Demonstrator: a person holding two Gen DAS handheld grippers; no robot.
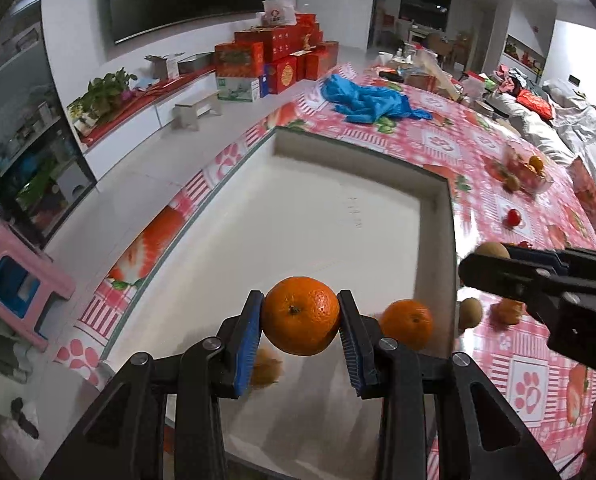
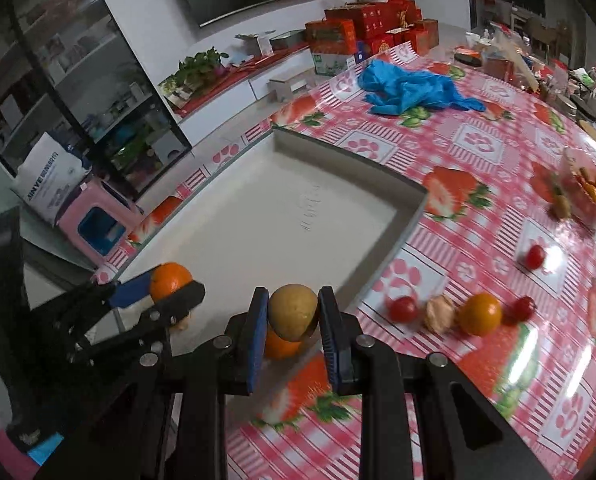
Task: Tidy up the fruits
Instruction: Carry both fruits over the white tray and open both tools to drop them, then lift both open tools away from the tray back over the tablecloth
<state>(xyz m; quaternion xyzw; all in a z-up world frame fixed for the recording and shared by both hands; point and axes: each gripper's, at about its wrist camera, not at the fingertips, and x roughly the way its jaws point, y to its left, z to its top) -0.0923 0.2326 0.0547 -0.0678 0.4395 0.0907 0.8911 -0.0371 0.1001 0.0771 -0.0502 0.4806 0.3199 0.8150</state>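
Observation:
In the left wrist view my left gripper [image 1: 300, 299] is shut on a mandarin [image 1: 300, 316], held over the near end of a white tray [image 1: 298, 220]. A second mandarin [image 1: 408, 323] lies in the tray by its right wall. My right gripper [image 2: 293, 295] is shut on a brownish kiwi [image 2: 294, 312] above the tray's [image 2: 278, 220] near right corner, with a mandarin [image 2: 281, 347] below it. From the right wrist, the left gripper [image 2: 166, 289] with its mandarin [image 2: 170, 279] shows on the left. Another kiwi [image 1: 470, 313] lies just outside the tray.
On the strawberry tablecloth right of the tray lie cherry tomatoes [image 2: 403, 309], a peeled piece [image 2: 440, 314] and a small orange fruit [image 2: 480, 314]. A clear box of fruit [image 2: 586, 192] stands far right. Blue gloves [image 2: 410, 88] lie beyond the tray. The table edge runs along the tray's left side.

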